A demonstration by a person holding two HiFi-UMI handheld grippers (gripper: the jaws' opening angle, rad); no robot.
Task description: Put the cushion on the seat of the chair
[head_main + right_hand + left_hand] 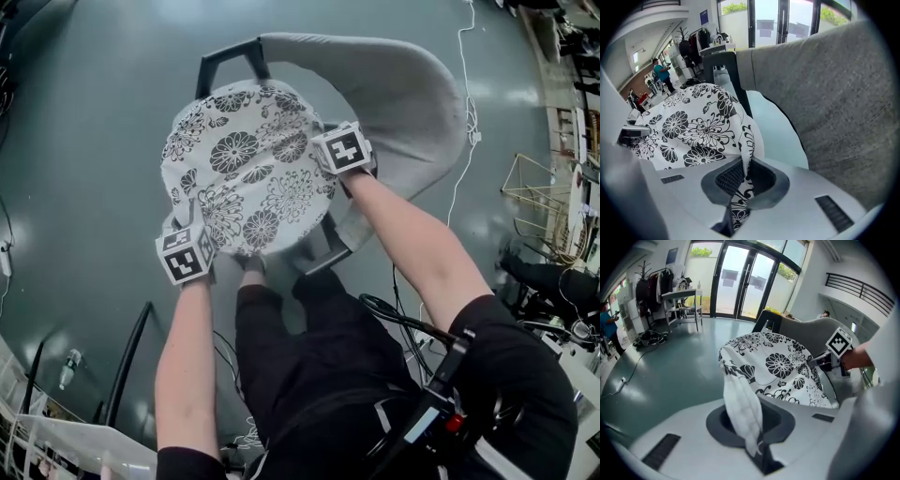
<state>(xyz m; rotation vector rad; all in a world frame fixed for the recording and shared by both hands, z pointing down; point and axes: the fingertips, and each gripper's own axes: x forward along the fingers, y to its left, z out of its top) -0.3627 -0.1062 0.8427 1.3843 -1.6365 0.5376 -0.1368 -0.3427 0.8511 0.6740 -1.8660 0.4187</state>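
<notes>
I hold the round white, black-flowered cushion (246, 169) over the grey fabric chair (394, 94), left gripper (757, 448) and right gripper (736, 206) clamped on opposite edges. Only the gripper views show glass doors (740, 282) beyond the glossy teal floor (84, 141).

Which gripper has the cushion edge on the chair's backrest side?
The right gripper, shut on the floral cushion at its edge beside the grey backrest. The left gripper pinches the edge nearest the person's legs.
</notes>
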